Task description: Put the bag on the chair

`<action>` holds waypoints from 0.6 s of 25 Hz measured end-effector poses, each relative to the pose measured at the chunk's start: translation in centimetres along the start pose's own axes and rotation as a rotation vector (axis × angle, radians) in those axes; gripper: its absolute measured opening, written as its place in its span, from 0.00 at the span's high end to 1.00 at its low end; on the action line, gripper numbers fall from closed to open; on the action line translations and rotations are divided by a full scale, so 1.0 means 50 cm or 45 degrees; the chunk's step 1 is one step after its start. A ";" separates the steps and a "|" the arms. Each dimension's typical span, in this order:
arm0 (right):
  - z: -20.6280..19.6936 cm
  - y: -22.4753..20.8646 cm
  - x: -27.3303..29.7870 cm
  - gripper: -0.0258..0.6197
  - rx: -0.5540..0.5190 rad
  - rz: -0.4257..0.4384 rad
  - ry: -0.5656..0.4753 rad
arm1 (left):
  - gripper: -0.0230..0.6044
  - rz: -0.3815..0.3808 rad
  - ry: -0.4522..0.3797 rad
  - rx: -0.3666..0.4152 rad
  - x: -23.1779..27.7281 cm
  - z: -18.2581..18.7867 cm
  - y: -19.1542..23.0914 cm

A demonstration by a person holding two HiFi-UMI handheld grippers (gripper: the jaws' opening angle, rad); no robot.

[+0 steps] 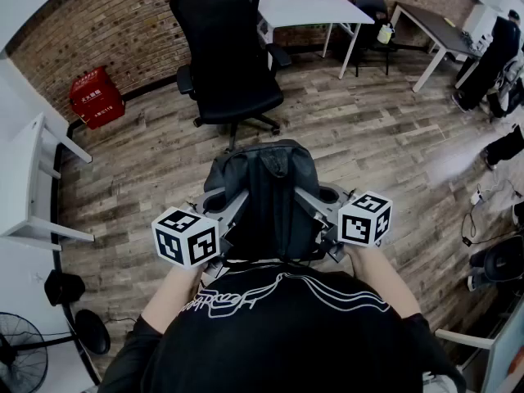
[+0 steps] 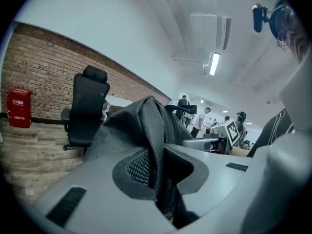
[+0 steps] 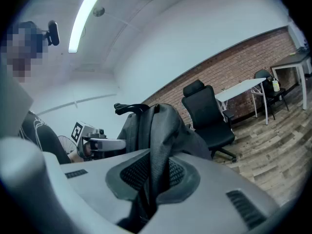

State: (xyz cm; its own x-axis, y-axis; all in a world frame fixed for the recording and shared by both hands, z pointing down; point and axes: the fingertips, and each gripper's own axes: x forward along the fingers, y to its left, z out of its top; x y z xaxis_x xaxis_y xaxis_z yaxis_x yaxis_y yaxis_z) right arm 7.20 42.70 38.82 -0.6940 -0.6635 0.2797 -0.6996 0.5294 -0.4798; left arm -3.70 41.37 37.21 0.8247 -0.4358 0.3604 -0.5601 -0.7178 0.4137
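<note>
A dark grey backpack (image 1: pixel 266 188) hangs in the air in front of me, held from both sides. My left gripper (image 1: pixel 219 210) is shut on the bag's left strap (image 2: pixel 153 145), which runs between its jaws. My right gripper (image 1: pixel 323 207) is shut on the right strap (image 3: pixel 158 155) in the same way. The black office chair (image 1: pixel 229 56) stands on the wooden floor beyond the bag, its seat (image 1: pixel 241 101) facing me. The chair (image 2: pixel 85 111) also shows left of the bag in the left gripper view, and the chair (image 3: pixel 209 116) right of it in the right gripper view.
A white desk (image 1: pixel 307 8) stands behind the chair by the brick wall. A red box (image 1: pixel 97 97) sits at the wall to the left. White shelves (image 1: pixel 37 178) line the left side, a fan (image 1: pixel 20 354) at lower left. Another desk (image 1: pixel 434 31) and bags stand at right.
</note>
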 end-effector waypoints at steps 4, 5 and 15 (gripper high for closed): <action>0.014 0.003 0.052 0.91 0.008 -0.018 0.003 | 0.86 -0.014 0.010 -0.001 -0.009 0.019 0.052; 0.018 0.002 0.064 0.91 0.011 -0.023 0.005 | 0.86 -0.016 0.013 -0.002 -0.009 0.024 0.066; 0.026 -0.008 0.185 0.91 0.043 -0.065 0.046 | 0.86 -0.046 0.051 -0.016 -0.012 0.044 0.193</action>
State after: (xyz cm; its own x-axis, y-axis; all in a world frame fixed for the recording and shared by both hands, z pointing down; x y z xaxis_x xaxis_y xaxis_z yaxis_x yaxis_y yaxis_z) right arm 1.26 35.68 40.53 -0.6638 -0.6692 0.3340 -0.7284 0.4772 -0.4917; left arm -9.45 33.52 39.16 0.8408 -0.3877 0.3779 -0.5312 -0.7257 0.4372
